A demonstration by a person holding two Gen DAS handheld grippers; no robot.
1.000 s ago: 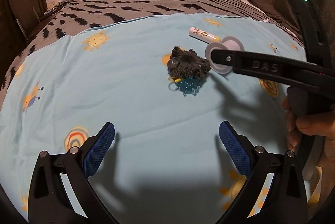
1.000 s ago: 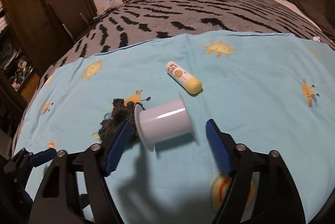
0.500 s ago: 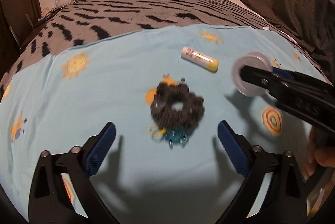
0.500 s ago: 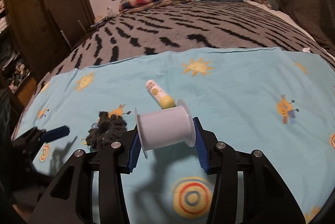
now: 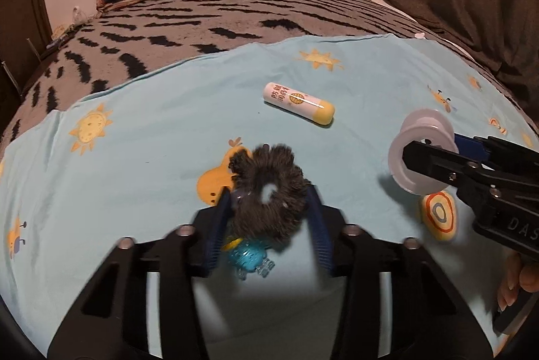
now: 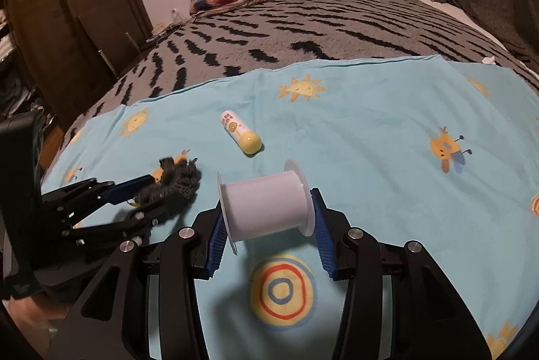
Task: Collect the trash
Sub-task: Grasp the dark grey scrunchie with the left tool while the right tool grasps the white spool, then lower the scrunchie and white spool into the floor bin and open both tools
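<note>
Left tongs (image 5: 269,208) are closing on the dark scrunchie (image 5: 267,191), both pads touching it, on the blue sheet (image 5: 151,131). Right tongs (image 6: 267,218) pinch the white spool (image 6: 266,205) by its end flanges. A yellow-capped tube (image 5: 298,103) lies at twelve o'clock, farther up the bed (image 5: 235,20).

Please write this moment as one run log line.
left claw: closing around grey scrunchie | right claw: shut on white spool | yellow-capped tube: lying on blue sheet
</note>
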